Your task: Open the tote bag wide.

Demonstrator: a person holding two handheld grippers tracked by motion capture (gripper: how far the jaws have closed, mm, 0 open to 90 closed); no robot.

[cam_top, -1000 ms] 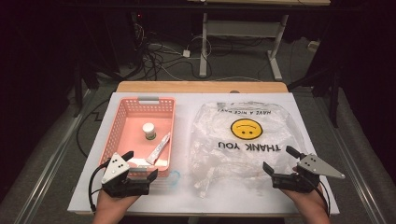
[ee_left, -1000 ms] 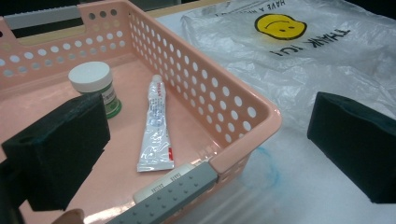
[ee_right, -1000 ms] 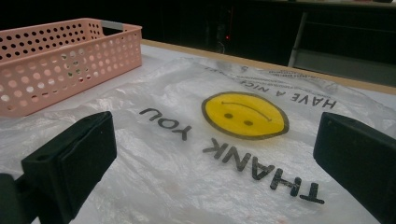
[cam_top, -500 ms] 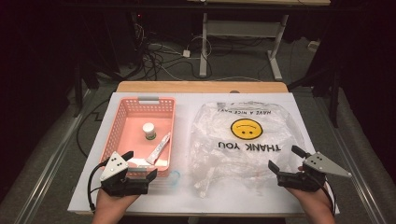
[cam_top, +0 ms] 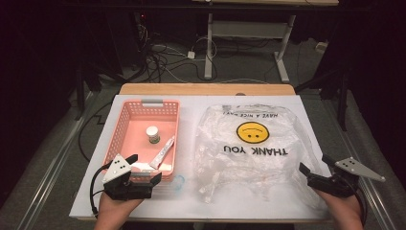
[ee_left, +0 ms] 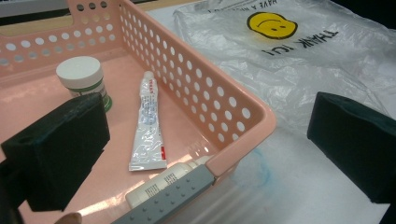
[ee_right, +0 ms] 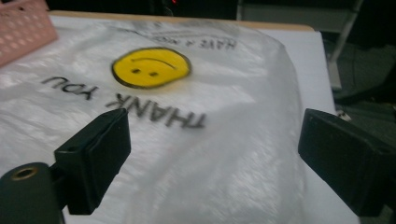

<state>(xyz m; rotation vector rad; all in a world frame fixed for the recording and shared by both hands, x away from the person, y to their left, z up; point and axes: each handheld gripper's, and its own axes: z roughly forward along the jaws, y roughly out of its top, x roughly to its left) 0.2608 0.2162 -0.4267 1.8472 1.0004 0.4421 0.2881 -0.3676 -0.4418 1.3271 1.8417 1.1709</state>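
High view: pink basket (cam_top: 125, 124) left on bench (cam_top: 191, 201), plastic bag (cam_top: 249, 148) right; right tool (cam_top: 320, 173) at the bag's edge. Left gripper view: left tool (ee_left: 205, 154), jaws wide and empty, straddles the basket corner; closing risks tipping it. Right gripper view: jaws wide, empty; the thin film may slip.

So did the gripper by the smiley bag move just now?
Yes. The right gripper slid toward the table's right edge and nearer the person, away from the bag, which stayed put.

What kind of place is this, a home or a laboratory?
Probably a lab or recording workspace, not a home: a white-covered table in a dark room, loose cables on the floor behind, and another desk frame.
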